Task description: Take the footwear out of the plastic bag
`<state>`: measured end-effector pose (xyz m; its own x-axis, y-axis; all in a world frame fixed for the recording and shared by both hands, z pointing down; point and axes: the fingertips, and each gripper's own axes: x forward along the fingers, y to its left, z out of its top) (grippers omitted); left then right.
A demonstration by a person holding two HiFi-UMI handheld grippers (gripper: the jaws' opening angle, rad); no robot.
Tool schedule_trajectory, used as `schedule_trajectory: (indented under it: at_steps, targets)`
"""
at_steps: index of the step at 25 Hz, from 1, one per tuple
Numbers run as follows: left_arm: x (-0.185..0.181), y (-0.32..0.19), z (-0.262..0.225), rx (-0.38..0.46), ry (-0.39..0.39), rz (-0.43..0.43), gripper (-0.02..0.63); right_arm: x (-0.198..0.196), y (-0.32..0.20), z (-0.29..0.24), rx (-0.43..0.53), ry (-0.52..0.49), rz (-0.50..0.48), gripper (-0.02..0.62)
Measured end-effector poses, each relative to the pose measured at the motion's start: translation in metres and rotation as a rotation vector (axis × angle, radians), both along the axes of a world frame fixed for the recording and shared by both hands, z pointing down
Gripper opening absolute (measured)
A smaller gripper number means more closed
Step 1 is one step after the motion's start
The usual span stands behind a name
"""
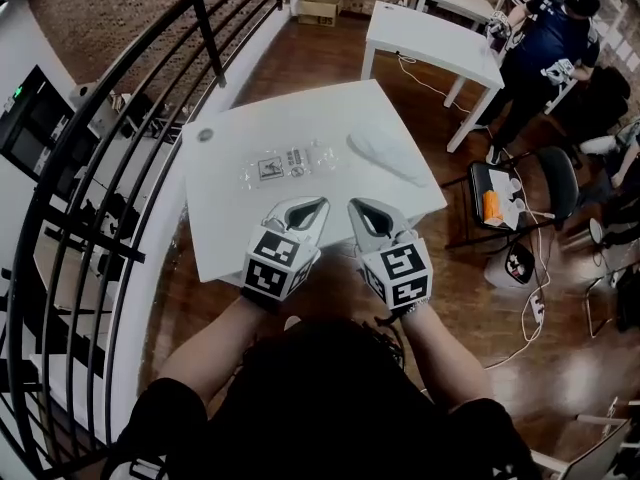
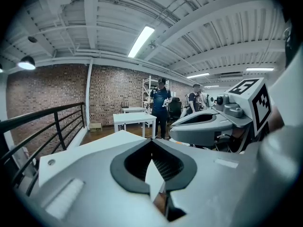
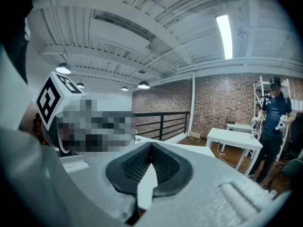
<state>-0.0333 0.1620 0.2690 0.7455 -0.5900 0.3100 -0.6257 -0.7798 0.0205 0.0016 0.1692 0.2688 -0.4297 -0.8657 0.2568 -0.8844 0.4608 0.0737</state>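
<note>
A flat clear plastic bag (image 1: 290, 162) with a printed label lies in the middle of the white table (image 1: 230, 233). To its right, outside the bag, a white piece of footwear (image 1: 385, 156) rests on the tabletop. My left gripper (image 1: 320, 206) and right gripper (image 1: 353, 207) hover side by side over the near table edge, short of both items. Each is shut with nothing between its jaws. The left gripper view shows its closed tips (image 2: 151, 142) and the right gripper (image 2: 203, 126) beside it. In the right gripper view the closed tips (image 3: 151, 146) point across the table.
A small round disc (image 1: 205, 135) sits at the table's far left corner. A black railing (image 1: 120, 118) runs along the left. Behind stands a second white table (image 1: 430, 33) with a person (image 1: 545, 48) next to it. A chair (image 1: 505, 196) holding an orange item stands to the right.
</note>
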Motion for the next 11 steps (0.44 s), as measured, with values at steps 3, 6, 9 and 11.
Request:
schedule_trajectory:
  at_steps: [3,6,9,11]
  targets:
    - [0.005,0.002,-0.005,0.006,0.001,-0.005,0.017,0.003,0.001,-0.002,0.004,-0.006,-0.006,-0.008]
    - [0.004,0.004,0.001,0.008,-0.019,-0.012,0.017,0.004,0.005,-0.002,0.006,-0.011,-0.01,-0.008]
    - [0.007,0.008,-0.003,0.008,-0.012,-0.014,0.017,0.007,0.008,-0.003,0.009,-0.012,-0.01,-0.008]
    - [0.009,0.011,-0.005,0.007,-0.01,-0.012,0.017,0.009,0.01,-0.003,0.011,-0.013,-0.012,-0.008]
